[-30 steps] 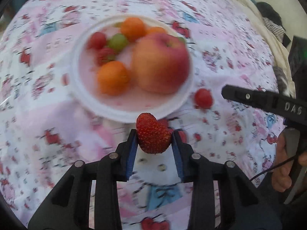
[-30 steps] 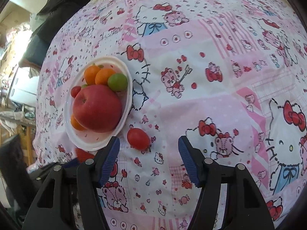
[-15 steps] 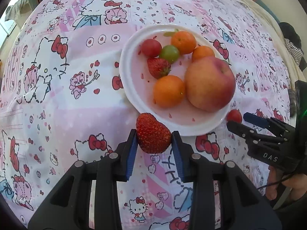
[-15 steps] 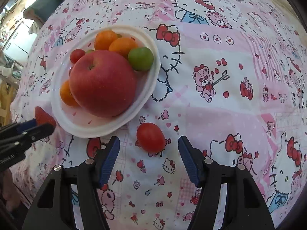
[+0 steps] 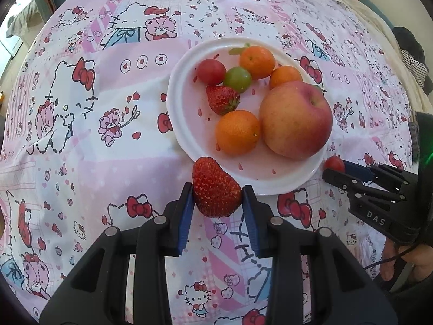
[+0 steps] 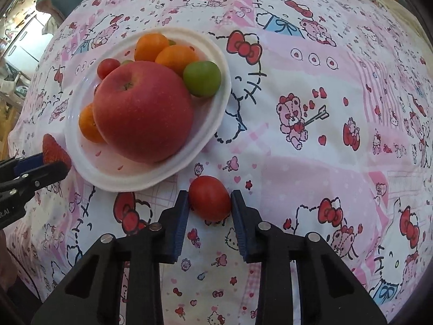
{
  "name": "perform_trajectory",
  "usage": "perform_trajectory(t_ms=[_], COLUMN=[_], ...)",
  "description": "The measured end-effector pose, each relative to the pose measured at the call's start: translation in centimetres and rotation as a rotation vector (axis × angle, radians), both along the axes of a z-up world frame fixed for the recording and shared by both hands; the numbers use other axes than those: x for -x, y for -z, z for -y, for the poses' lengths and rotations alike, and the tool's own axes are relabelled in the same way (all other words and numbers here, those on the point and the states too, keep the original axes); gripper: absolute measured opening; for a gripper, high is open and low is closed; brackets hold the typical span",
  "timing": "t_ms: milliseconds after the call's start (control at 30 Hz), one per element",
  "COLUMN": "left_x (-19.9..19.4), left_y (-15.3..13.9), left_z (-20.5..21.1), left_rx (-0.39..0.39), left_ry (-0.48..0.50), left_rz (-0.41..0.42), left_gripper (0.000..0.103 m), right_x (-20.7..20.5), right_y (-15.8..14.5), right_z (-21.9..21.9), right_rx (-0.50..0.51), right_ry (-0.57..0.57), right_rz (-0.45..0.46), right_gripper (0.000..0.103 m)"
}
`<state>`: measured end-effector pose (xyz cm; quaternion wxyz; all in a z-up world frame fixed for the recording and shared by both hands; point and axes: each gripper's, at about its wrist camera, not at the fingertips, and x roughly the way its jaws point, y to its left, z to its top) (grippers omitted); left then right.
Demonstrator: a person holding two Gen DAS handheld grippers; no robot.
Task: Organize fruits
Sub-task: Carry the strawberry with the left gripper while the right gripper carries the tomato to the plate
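My left gripper (image 5: 217, 199) is shut on a red strawberry (image 5: 215, 188), held just at the near rim of a white plate (image 5: 176, 124). The plate holds a big apple (image 5: 296, 120), three oranges, a strawberry (image 5: 222, 98), a cherry tomato (image 5: 211, 71) and a green fruit (image 5: 238, 79). In the right wrist view my right gripper (image 6: 209, 205) is closed around a red cherry tomato (image 6: 209, 197) lying on the cloth beside the plate (image 6: 213, 119); both pads touch it. The right gripper also shows in the left wrist view (image 5: 334, 168).
A pink cartoon-print cloth (image 6: 324, 135) covers the whole table. The left gripper with its strawberry (image 6: 54, 154) shows at the left edge of the right wrist view. Dark furniture and clothes lie beyond the table's far edges.
My right gripper has moved forward and closed its fingers onto the cherry tomato. My left gripper has come closer to the plate's rim, still holding the strawberry.
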<state>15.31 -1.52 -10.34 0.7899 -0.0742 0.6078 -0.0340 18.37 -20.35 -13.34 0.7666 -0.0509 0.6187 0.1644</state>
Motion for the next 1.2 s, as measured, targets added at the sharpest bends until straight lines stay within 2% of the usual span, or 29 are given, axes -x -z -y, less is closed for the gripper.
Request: perform_trajectory(t_ms=[300,500,733,1000,1200], left_x=[0.1,-0.2,-1.4,-5.4,-8.7], left_y=[-1.4,-2.9,-4.2,-5.4,-3.7], left_z=[-1.1,-2.1,-3.0,-2.7,-1.8], left_rx=[-0.019,-0.026,-0.001,0.025,0.031], left_ry=[-0.031,-0.054,-0.081,-0.057,-0.035], left_rz=[0.054,0.102,0.149,0.178,0.142], left_gripper=[0.032,0.031,0.032,0.032,0.032], right_x=[0.8,1.1,0.5,-1.9,-3.6], right_y=[-2.6,-5.4,-8.0,-7.6,-6.3], right_z=[1.6,2.6,2.2,1.0,0.9], right_rx=[-0.068,-0.164,-0.266,-0.261,-0.239], right_ry=[0.056,0.082,0.087,0.078,0.085], right_rz=[0.046,0.117,0.185,0.178,0.153], right_gripper=[0.033,0.033,0.033,0.033,0.033])
